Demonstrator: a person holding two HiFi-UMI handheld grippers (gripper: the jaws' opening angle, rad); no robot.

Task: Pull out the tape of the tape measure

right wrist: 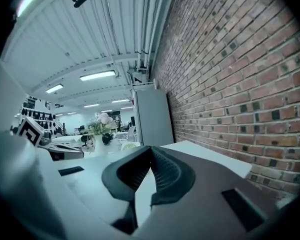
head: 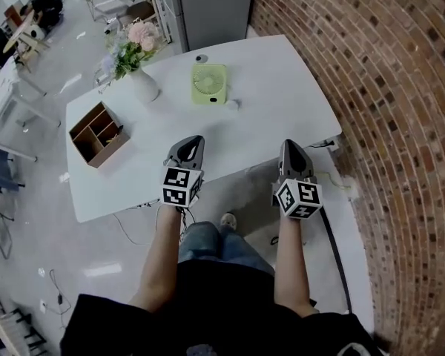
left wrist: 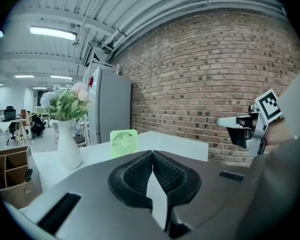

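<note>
No tape measure shows clearly in any view. A small dark round object (head: pixel 200 58) lies behind the green fan (head: pixel 208 82), and a small pale object (head: pixel 232 104) lies at the fan's right. What either one is I cannot tell. My left gripper (head: pixel 196 139) hangs shut and empty over the white table's (head: pixel 274 73) near edge. My right gripper (head: pixel 289 144) is level with it to the right, also shut and empty. In the left gripper view the jaws (left wrist: pixel 152 153) meet with nothing between them. The right gripper view (right wrist: pixel 151 148) shows the same.
A white vase of flowers (head: pixel 143 86) stands at the table's back left. A wooden divided box (head: pixel 98 133) sits at the left end. A brick wall (head: pixel 386 87) runs along the right and a grey cabinet (head: pixel 211 6) stands behind. Cables lie on the floor under the table.
</note>
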